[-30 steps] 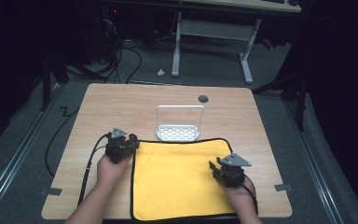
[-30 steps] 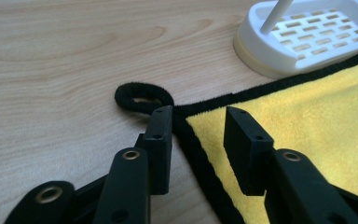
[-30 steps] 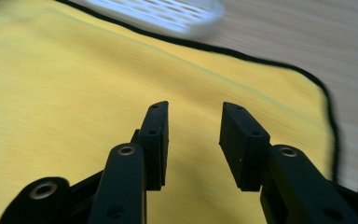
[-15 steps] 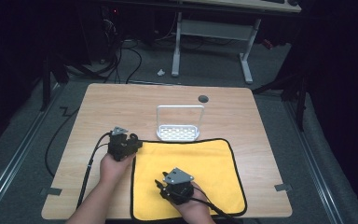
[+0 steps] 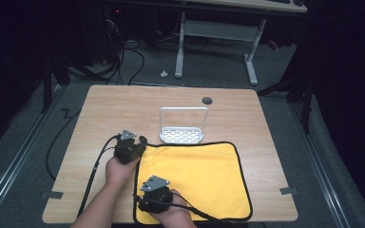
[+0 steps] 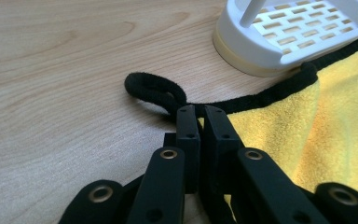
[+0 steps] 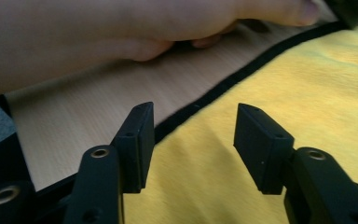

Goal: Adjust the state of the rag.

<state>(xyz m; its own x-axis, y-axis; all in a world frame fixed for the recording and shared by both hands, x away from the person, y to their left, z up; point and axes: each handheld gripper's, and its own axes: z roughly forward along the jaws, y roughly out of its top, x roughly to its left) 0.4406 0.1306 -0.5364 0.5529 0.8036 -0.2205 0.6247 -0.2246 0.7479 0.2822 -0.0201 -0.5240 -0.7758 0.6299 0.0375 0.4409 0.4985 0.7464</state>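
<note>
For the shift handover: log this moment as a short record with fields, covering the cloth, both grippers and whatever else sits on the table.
surface: wooden table
cloth: yellow cloth with black edging, lying flat on the near right part of the table
left gripper: jaws have just been closing; shut on the cloth's far left corner, beside its black loop
right gripper: jaws have just been opening; open, low over the cloth's near left edge, nothing pinched
other item: white slotted rack, at the cloth's far edge

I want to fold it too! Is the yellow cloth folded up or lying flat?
Flat. The yellow cloth lies spread in one layer on the table, its black edging visible all round, no part doubled over.
</note>
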